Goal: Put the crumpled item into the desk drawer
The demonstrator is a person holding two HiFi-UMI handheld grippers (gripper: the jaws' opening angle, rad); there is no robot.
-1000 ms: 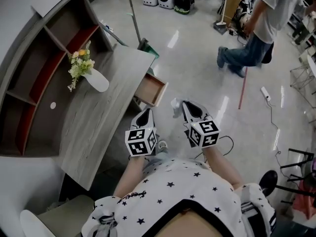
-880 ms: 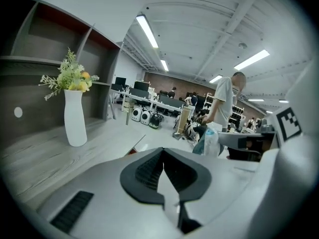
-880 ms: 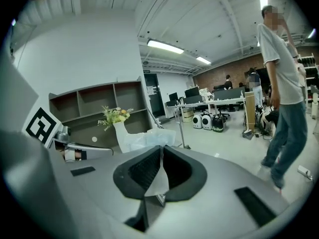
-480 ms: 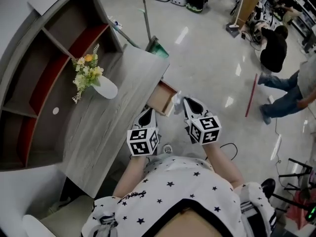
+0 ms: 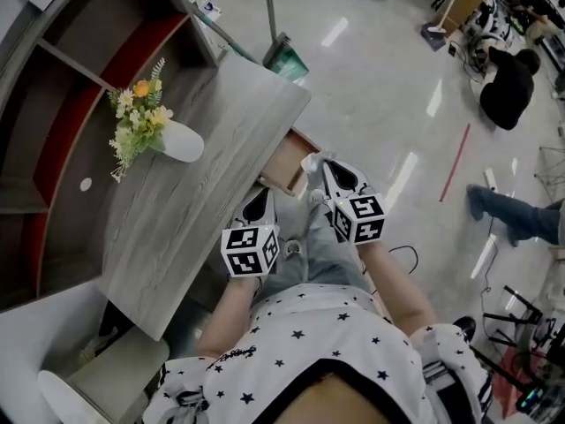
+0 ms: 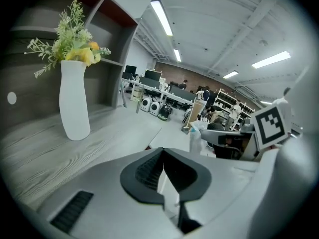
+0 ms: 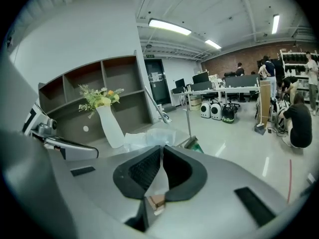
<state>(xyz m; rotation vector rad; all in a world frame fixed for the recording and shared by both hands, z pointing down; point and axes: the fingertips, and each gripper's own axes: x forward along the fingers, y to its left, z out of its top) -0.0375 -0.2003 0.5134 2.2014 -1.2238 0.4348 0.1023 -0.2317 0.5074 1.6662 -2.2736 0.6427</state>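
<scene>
Rightward of the open drawer half a second ago, the right tool (image 5: pixel 323 168) now sits closer in, so the crumpled item (image 5: pixel 312 161) it carries lies over the drawer's (image 5: pixel 282 164) outer end in the head view. The left tool (image 5: pixel 262 198) keeps its place below the drawer, beside the counter's (image 5: pixel 199 162) edge.

In the right gripper view the right tool (image 7: pixel 162 151) has its jaws pressed together on the crumpled item (image 7: pixel 149 135), a pale, translucent wad that bulges out past the tips toward the upper left of the frame. How high it sits above the drawer cannot be told from the head view. The drawer, wood-coloured inside, is pulled out from under the counter at the centre of that view.

The left tool (image 6: pixel 162 156) has its jaws drawn in narrow, tips meeting, with nothing between them. At the right middle of its view the crumpled item (image 6: pixel 197 135) shows pinched in the other tool.

A white vase (image 5: pixel 181 141) with yellow and green flowers (image 5: pixel 134 124) stands on the grey wood-grain counter at the upper left of the head view, well apart from the drawer. It rises at the left in the left gripper view (image 6: pixel 74 103). Behind the counter a shelf unit (image 5: pixel 79 78) with red-lined compartments fills the left edge. At the upper right a person in black (image 5: pixel 508 85) crouches on the glossy floor (image 5: pixel 380 87).
</scene>
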